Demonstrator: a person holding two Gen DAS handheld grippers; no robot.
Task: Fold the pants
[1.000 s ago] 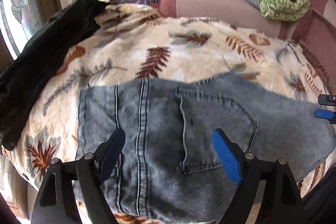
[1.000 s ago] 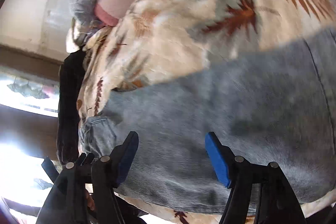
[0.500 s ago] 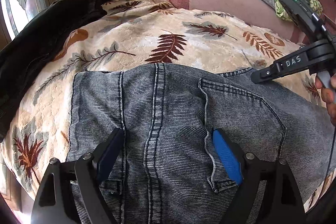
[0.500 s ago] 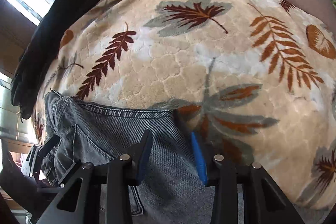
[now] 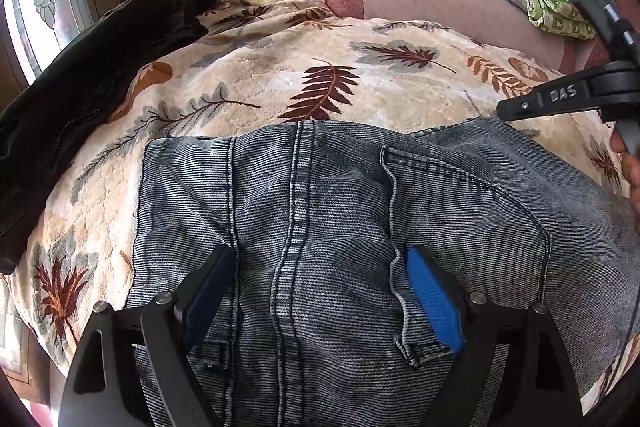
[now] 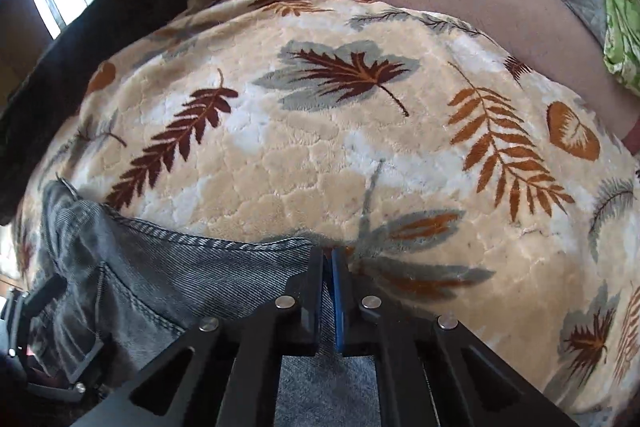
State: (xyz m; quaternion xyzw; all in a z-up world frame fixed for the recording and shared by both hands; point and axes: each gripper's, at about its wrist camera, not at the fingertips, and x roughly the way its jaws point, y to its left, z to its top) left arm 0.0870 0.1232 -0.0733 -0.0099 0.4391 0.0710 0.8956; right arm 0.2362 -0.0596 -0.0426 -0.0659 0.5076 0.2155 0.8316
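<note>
The pants lie flat on the leaf-print blanket, seat side up. The right gripper is clenched on their far hem edge, seemingly to lift it for a fold. The left gripper hovers spread wide over the centre seam (gripping nothing).

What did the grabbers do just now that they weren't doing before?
The right gripper swung to the far edge of the jeans and pinched shut on it; a second ago it was open. The left gripper moved in closer over the jeans, still open. The blanket stayed put.
</note>
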